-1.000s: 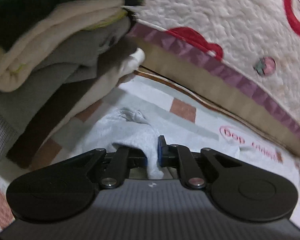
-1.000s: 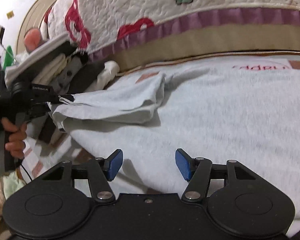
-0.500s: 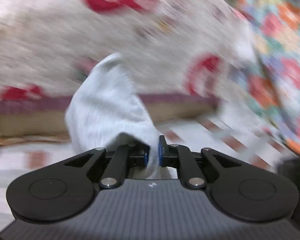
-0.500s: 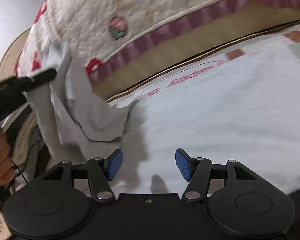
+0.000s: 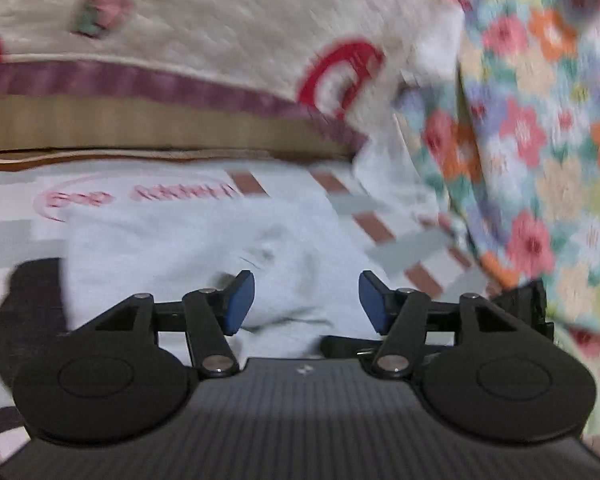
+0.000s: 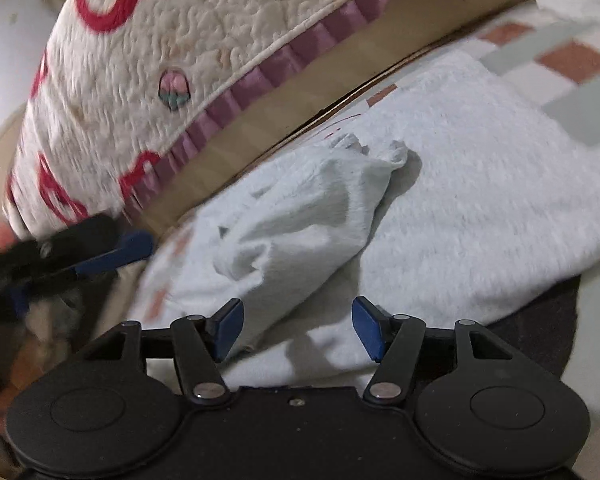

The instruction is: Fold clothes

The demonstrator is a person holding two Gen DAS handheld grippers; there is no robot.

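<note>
- Now both jaw pairs stand apart, gripping nothing: left gripper [image 5: 306, 300] and right gripper [image 6: 298, 328] hover just over the cloth.
- Light grey garment [image 6: 460, 200] lies on the patterned bed sheet [image 5: 396, 256]; its sleeve [image 6: 300, 216] is laid back across the body, bunched and creased.
- Quilted blanket [image 6: 148, 92] just behind, floral fabric [image 5: 532, 160] at right.
- Step, as I judge: one flap folded in, released.
- Next move likely needs flattening that sleeve, then pinching an edge for another fold.
</note>
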